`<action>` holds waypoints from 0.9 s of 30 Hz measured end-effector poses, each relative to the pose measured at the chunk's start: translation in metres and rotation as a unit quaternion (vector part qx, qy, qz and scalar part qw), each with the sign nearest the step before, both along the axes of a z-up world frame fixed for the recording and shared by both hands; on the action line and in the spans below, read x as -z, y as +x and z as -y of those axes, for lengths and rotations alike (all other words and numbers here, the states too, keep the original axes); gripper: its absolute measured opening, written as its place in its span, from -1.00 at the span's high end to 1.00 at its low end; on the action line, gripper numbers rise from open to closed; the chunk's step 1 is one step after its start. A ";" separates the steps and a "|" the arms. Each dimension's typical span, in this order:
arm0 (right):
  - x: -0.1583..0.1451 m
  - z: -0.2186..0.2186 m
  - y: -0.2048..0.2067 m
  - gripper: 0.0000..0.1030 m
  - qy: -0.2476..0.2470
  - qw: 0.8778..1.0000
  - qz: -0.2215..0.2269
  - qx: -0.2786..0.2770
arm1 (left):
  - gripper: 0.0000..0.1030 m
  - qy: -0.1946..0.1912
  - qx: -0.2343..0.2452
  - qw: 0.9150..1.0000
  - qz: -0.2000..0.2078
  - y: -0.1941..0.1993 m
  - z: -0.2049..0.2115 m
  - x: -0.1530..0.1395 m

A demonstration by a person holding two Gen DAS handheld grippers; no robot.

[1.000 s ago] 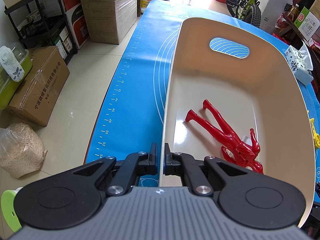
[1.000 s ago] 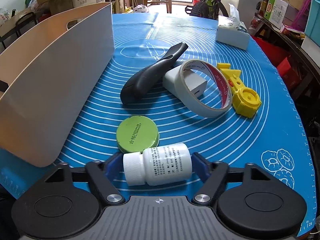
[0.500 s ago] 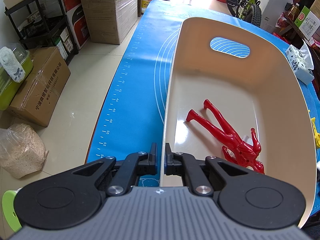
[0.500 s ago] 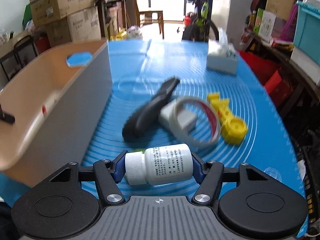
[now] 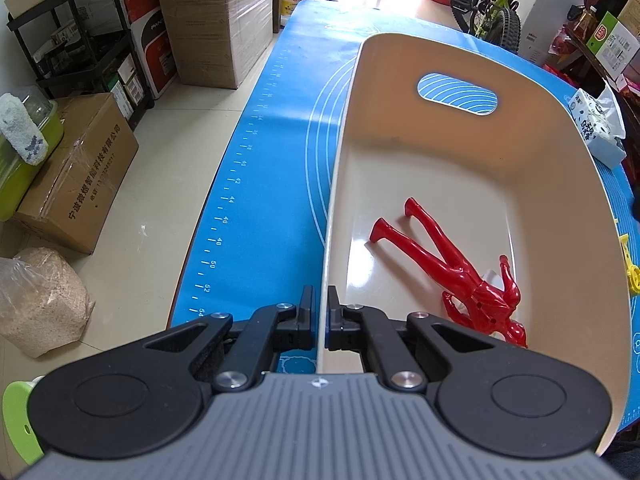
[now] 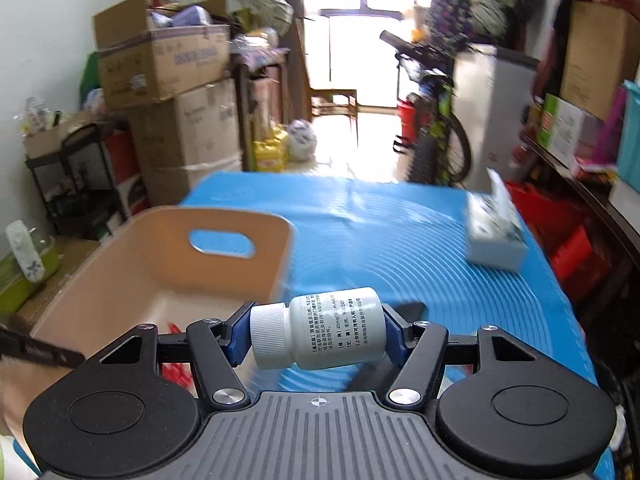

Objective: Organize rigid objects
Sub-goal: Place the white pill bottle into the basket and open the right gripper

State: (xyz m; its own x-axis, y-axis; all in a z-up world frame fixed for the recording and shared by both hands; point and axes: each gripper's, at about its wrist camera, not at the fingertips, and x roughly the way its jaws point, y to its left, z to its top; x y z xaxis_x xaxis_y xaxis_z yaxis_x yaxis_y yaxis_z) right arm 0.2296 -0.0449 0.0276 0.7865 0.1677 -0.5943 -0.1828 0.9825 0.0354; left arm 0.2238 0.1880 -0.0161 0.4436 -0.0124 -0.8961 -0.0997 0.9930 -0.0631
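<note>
A beige bin (image 5: 540,140) with a handle slot stands on the blue mat (image 5: 280,160). A red toy figure (image 5: 452,264) lies inside it on its floor. My left gripper (image 5: 321,300) is shut on the bin's near wall, one finger inside and one outside. In the right wrist view my right gripper (image 6: 316,332) is shut on a white pill bottle (image 6: 344,328), held sideways by cap and base. The bottle hangs in the air above the mat, beside the right wall of the bin (image 6: 224,280).
A tissue box (image 6: 496,236) sits at the mat's far right. A yellow toy (image 5: 630,272) lies on the mat just right of the bin. A black object (image 6: 408,308) peeks from behind the bottle. Cardboard boxes, a shelf and a bicycle surround the table.
My right gripper has risen off the mat with the pill bottle and tilted up, so the bin's inside now shows. The left gripper has kept still on the bin wall.
</note>
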 end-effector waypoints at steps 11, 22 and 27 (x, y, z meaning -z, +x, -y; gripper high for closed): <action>0.010 -0.070 0.021 -0.29 -0.013 0.997 -0.026 -0.078 | 0.92 0.000 0.002 1.000 0.000 0.000 0.001 0.000; 0.041 -0.113 0.025 -0.29 -0.051 0.988 -0.091 -0.115 | 0.93 0.001 0.002 1.000 0.000 0.000 0.002 0.000; 0.053 -0.127 0.029 -0.29 -0.090 0.980 -0.125 -0.127 | 0.93 0.002 0.003 1.000 -0.001 0.000 0.003 0.000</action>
